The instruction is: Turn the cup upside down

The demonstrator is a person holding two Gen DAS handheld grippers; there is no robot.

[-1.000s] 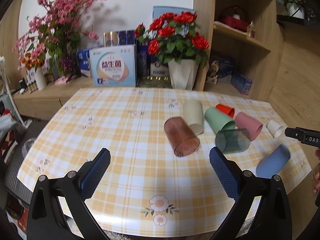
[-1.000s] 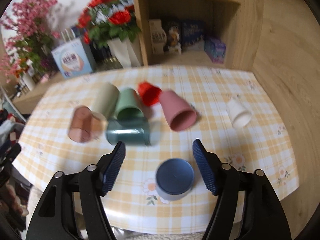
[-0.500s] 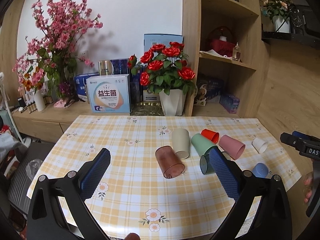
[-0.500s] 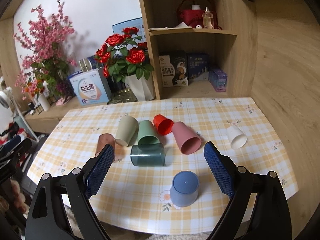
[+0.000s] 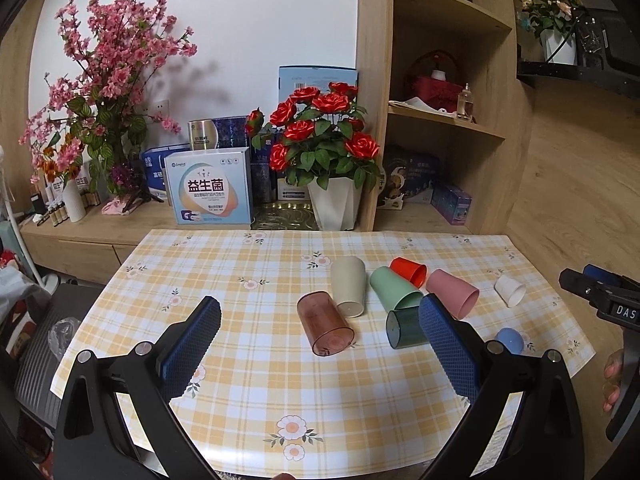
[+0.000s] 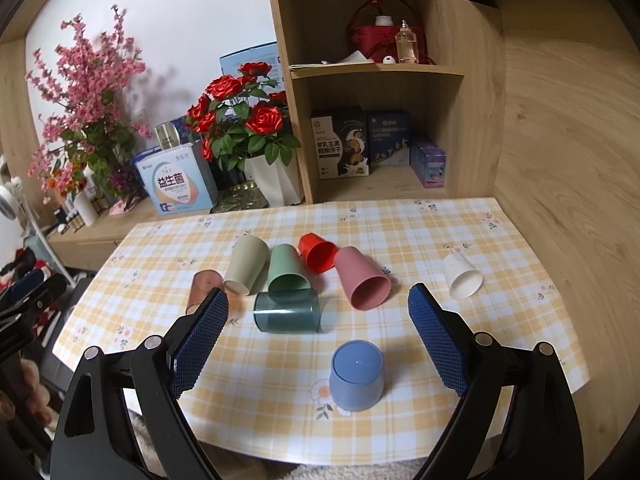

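The round blue plastic cup (image 6: 356,376) stood upside down near the front edge of the table with the yellow checked flower cloth (image 6: 440,236), and nothing touched it. Behind it, seven more cups lay on their sides. The right gripper (image 6: 318,338) and the left gripper (image 5: 320,340) both hung above the table with fingers spread wide, facing wooden shelves (image 6: 376,70) and red roses in a white pot (image 5: 332,160).

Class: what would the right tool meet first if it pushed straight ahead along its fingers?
Probably the dark green clear cup, lying on its side midway ahead of the open right tool. The blue cup sits lower; depth is uncertain.
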